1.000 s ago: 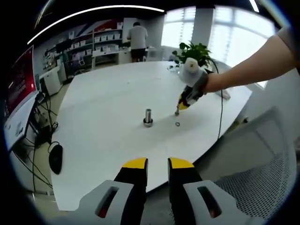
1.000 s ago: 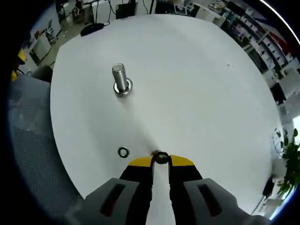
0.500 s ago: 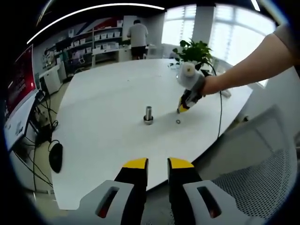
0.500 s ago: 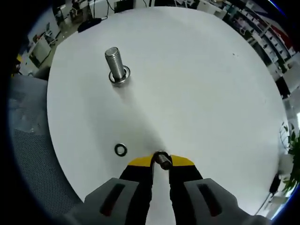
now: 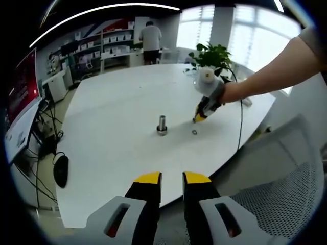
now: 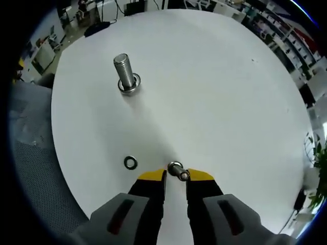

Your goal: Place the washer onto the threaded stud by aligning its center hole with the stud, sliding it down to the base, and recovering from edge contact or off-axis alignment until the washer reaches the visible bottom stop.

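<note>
A steel threaded stud (image 5: pixel 162 125) (image 6: pixel 126 75) stands upright on its round base near the middle of the white table (image 5: pixel 112 102) (image 6: pixel 219 92). My right gripper (image 6: pixel 176 176) is shut on a steel washer (image 6: pixel 176 169), held tilted at the yellow tips. In the left gripper view the right gripper (image 5: pixel 198 119) hangs just above the table, right of the stud, on a person's arm (image 5: pixel 271 74). A second washer (image 5: pixel 194 132) (image 6: pixel 131 163) lies flat on the table by it. My left gripper (image 5: pixel 172 177) hovers off the table's near edge, jaws slightly apart and holding nothing.
A mesh office chair (image 5: pixel 286 194) (image 6: pixel 30 153) stands by the table's edge. A potted plant (image 5: pixel 212 53) sits at the far side, and a cable (image 5: pixel 240 122) runs over the edge. Shelves and a person (image 5: pixel 149 38) are at the back.
My right gripper has lifted off the table with the washer, which now sits more tilted in the tips. The stud and the loose washer have not moved. The left gripper is still.
</note>
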Available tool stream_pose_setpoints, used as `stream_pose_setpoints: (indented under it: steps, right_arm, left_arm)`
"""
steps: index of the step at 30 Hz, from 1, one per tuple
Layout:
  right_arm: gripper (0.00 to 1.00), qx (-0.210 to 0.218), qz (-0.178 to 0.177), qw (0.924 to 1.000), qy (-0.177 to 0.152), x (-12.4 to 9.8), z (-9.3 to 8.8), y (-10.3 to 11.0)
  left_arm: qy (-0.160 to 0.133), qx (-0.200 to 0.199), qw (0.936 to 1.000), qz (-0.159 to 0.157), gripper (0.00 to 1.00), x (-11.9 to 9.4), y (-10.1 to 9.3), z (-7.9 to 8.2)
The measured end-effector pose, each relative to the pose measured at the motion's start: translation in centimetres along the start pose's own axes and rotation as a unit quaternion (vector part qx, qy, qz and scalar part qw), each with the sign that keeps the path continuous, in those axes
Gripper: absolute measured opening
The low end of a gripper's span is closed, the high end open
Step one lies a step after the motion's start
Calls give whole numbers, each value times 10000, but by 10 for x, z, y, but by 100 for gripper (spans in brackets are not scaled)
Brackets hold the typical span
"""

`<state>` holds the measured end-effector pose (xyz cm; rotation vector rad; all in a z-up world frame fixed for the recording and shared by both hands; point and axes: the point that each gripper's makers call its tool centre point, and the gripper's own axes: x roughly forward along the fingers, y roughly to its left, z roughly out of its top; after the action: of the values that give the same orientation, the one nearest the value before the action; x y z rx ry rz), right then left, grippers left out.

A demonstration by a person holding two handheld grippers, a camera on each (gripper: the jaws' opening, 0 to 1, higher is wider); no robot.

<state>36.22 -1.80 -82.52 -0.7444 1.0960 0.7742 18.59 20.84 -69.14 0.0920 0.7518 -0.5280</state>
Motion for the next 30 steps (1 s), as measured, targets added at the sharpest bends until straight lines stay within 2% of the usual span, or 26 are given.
stream_pose_setpoints:
  steps: [10, 17, 30]
  right_arm:
    - [19, 32, -16, 10000, 73, -5, -6, 9]
    - [20, -5, 89, 9998, 182, -2, -11, 25]
    - [20, 15, 491, 9988, 40, 9, 4, 59]
  left_arm:
    - [-77, 6, 10000, 11, 14, -1, 0, 3]
    - [-106, 17, 9999, -6, 13, -1, 0, 4]
    - [-99, 38, 9999, -58, 13, -1, -2, 3]
